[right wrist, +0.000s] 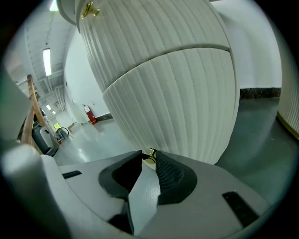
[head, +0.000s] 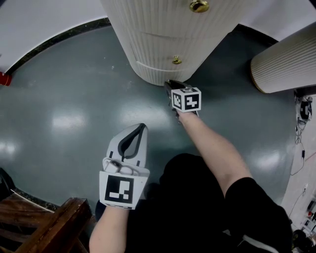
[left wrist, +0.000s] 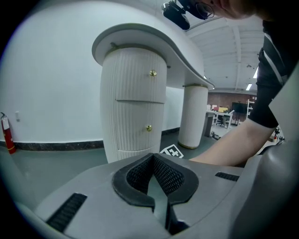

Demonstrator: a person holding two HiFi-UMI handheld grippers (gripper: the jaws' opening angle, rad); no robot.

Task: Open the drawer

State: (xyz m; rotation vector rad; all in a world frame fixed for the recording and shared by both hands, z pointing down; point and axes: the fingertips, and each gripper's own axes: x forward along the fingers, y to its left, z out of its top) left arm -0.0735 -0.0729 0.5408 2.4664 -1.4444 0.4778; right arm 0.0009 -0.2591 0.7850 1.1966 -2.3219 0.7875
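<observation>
A white ribbed round cabinet (head: pixel 158 39) stands on the grey floor, with stacked drawers and small brass knobs (head: pixel 177 60). My right gripper (head: pixel 169 83) reaches low to the cabinet's foot. In the right gripper view its tips (right wrist: pixel 148 154) pinch the lowest drawer's brass knob (right wrist: pixel 150 158), and the drawer front sits flush. Another knob (right wrist: pixel 91 8) shows above the seam. My left gripper (head: pixel 142 126) hangs back over the floor, shut and empty, facing the cabinet (left wrist: pixel 135 102) from a distance.
A second ribbed white pillar (head: pixel 286 59) stands to the right of the cabinet. Dark wooden furniture (head: pixel 44 222) sits at the lower left. A red fire extinguisher (head: pixel 4 79) is by the far left wall. Cables (head: pixel 303 111) lie at the right edge.
</observation>
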